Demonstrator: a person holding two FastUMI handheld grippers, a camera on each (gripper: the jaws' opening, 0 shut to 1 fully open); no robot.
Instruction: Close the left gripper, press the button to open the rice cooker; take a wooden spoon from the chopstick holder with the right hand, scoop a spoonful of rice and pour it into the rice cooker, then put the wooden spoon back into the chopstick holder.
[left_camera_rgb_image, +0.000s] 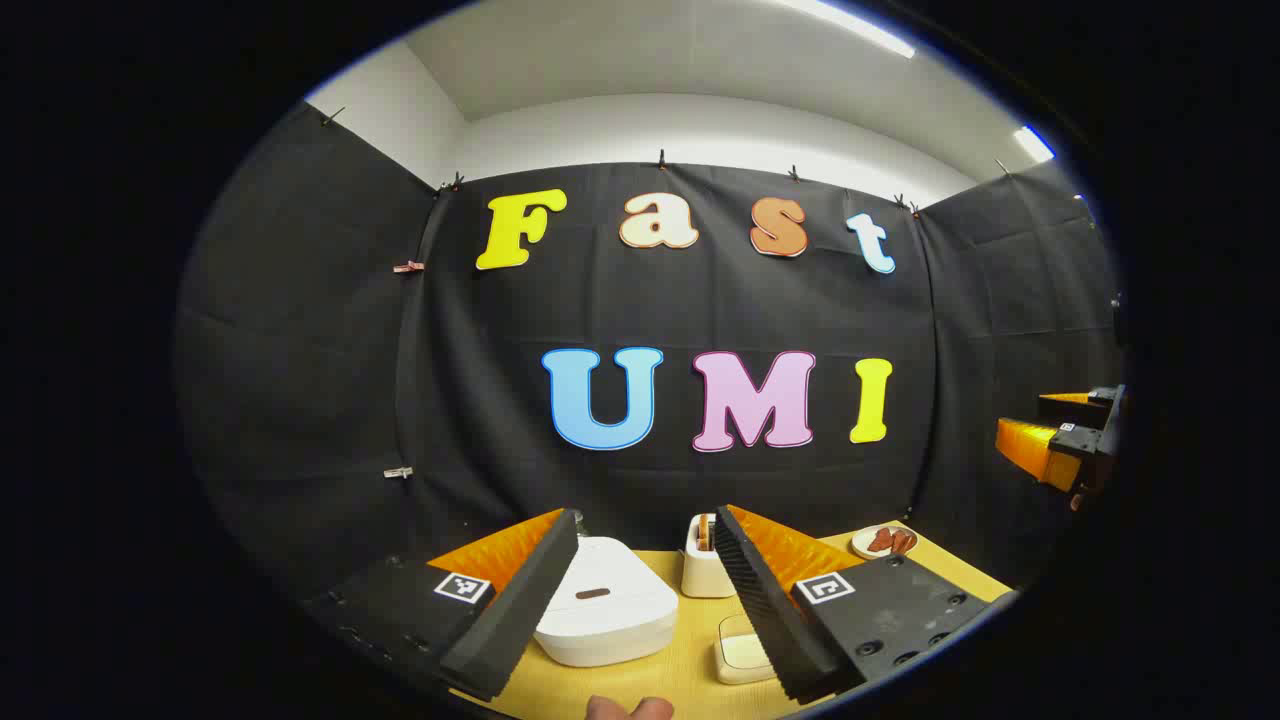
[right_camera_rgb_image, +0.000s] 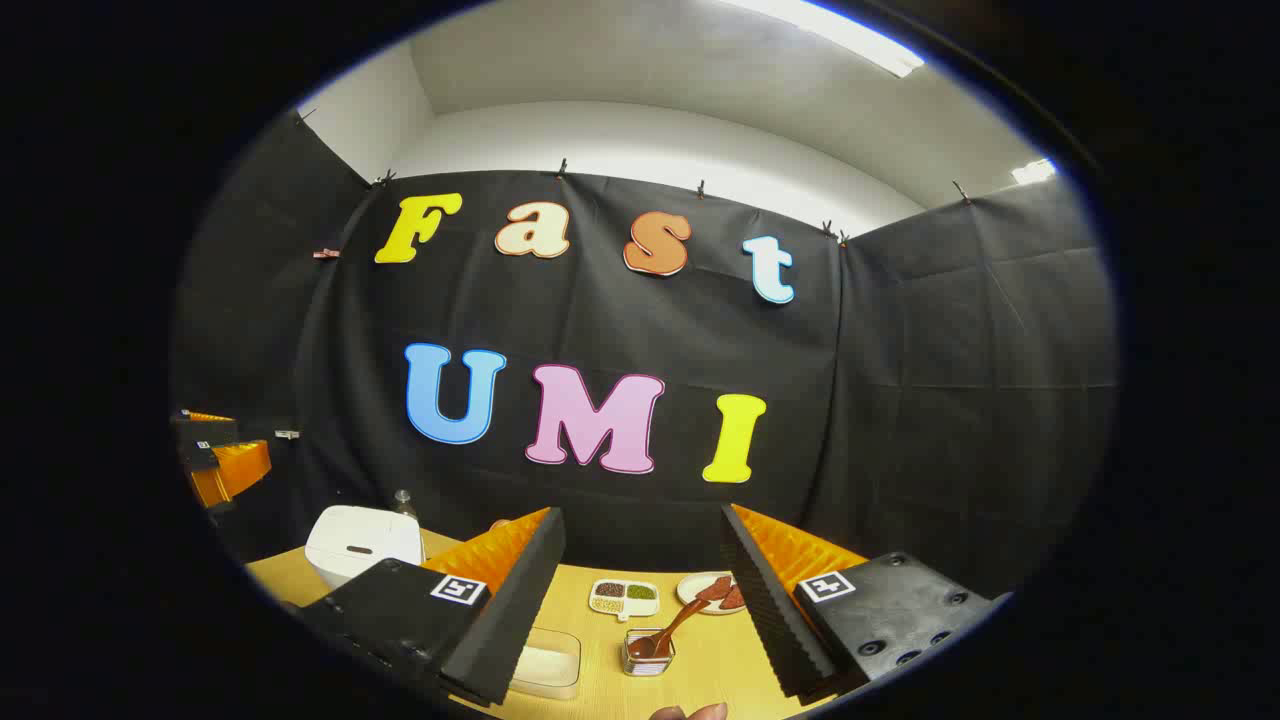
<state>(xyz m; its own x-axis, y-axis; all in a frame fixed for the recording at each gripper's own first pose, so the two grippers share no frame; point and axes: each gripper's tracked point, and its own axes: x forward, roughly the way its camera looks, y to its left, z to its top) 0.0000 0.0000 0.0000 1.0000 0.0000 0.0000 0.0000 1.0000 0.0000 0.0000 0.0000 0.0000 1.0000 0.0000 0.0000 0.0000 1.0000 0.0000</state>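
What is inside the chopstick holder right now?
In the left gripper view, the chopstick holder shows a brownish utensil top poking out at its rim; its inside is hidden by its wall and the left gripper's finger.

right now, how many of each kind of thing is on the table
rice cooker: 1
chopstick holder: 1
rice tray: 1
divided grain dish: 1
plate of reddish food: 1
small clear jar: 1
spoon: 1
total: 7

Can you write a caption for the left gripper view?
Open left gripper hovers above closed white rice cooker on yellow table.
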